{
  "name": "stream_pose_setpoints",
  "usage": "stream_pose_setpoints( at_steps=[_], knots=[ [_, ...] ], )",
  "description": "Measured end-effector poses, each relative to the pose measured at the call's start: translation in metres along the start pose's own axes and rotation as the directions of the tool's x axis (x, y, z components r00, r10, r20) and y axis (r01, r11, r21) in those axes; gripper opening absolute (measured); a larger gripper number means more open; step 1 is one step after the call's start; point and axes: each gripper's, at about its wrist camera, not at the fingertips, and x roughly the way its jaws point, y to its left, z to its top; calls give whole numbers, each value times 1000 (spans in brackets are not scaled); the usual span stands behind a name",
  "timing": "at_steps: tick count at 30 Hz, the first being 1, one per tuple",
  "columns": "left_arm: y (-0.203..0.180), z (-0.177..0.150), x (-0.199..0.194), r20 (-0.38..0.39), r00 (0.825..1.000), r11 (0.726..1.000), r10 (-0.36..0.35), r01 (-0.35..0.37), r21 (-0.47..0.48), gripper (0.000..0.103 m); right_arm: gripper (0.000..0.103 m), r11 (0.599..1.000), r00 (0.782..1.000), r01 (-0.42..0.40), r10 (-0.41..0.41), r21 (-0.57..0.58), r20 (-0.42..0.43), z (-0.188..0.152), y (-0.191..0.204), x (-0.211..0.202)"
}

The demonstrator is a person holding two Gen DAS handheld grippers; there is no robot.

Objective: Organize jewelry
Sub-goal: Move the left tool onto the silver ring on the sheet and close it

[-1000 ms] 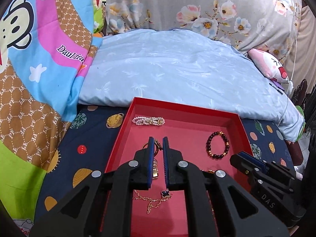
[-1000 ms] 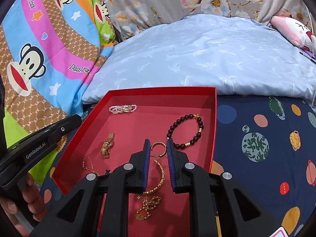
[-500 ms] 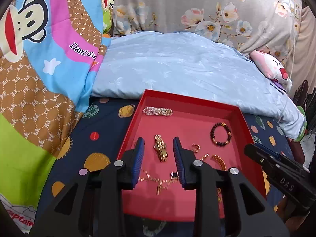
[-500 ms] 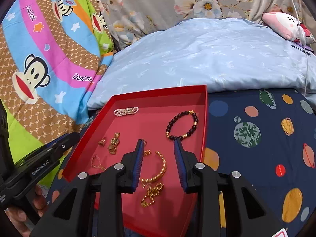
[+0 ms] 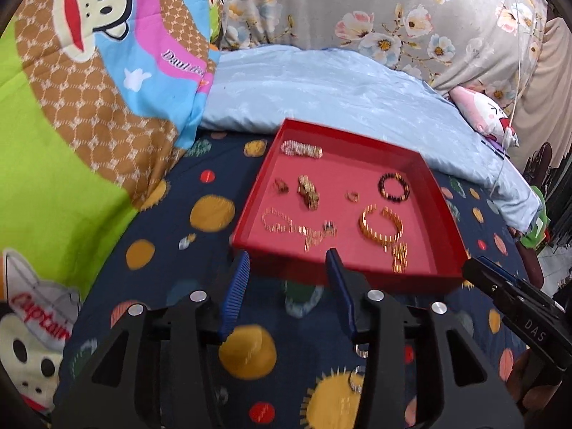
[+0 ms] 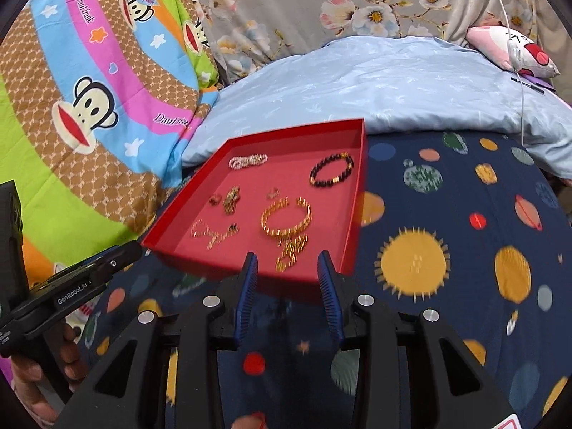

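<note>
While both grippers' fingers gape empty, the red tray (image 5: 250, 228) holds bracelets, a blurred chain (image 5: 286, 227), perhaps rings.

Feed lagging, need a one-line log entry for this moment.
left hand-held gripper: open, empty | right hand-held gripper: open, empty | jewelry: inside red tray

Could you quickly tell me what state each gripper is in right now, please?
Left gripper: open, holding nothing, short of the red tray.
Right gripper: open, holding nothing.
</note>
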Motion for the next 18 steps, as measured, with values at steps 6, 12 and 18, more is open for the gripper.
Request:
stream_pose_setpoints(
  at_steps=[6,12,18],
  knots=[
    [-10,-42,-8,-68,997,999,-42,42,2,43,35,999,999,7,-5,42,-38,-32,-6,-12],
    [-33,-73,-7,-117,991,997,-65,70,35,43,35,997,998,14,-8,79,-67,-55,-13,-18],
    [-53,-88,0,-137,988,994,-71,81,72,42,35,994,997,6,3,109,-82,-68,-17,-23]
  ],
)
